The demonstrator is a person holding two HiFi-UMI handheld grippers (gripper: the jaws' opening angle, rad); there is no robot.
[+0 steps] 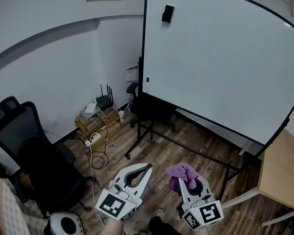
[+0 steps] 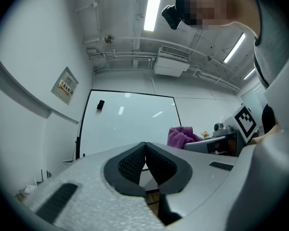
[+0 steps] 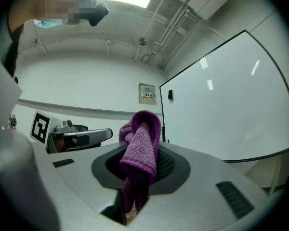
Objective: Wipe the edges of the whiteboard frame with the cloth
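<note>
A large whiteboard (image 1: 220, 58) in a black frame (image 1: 145, 38) stands on a wheeled stand ahead of me, with a black eraser (image 1: 167, 13) stuck near its top left. My right gripper (image 1: 186, 176) is shut on a purple cloth (image 1: 182, 174), bunched up between the jaws; the cloth (image 3: 140, 150) fills the jaw gap in the right gripper view. My left gripper (image 1: 148, 167) is shut with nothing in it; the pads meet in the left gripper view, where the cloth (image 2: 180, 136) shows to the right. Both grippers hang low, well short of the whiteboard (image 2: 127, 124).
A black office chair (image 1: 34, 155) stands at the left. Cardboard boxes with a router and cables (image 1: 99, 119) sit by the wall. A second black chair (image 1: 149, 106) stands under the board's left end. A wooden table (image 1: 281, 173) is at the right.
</note>
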